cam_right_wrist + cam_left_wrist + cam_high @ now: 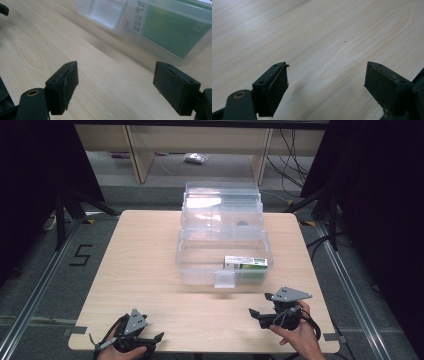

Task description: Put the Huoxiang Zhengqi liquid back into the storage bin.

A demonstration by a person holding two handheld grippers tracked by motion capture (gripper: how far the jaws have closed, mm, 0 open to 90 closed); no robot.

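A clear plastic storage box [200,254] stands open at the middle of the wooden table, its lid tipped up behind it. Inside, at the front right, lies a green and white carton [245,264], which shows through the box wall as the carton [172,30] in the right gripper view. My left gripper [155,342] rests at the table's near left edge, open, with bare wood between its fingers [272,87]. My right gripper [255,316] is open near the front right, a short way in front of the box, its fingers [63,85] holding nothing.
The box's front latch [224,280] hangs down over the front wall. The wooden table [140,270] has bare room left of the box and along the front. Tripod legs and cables stand on the floor at both sides.
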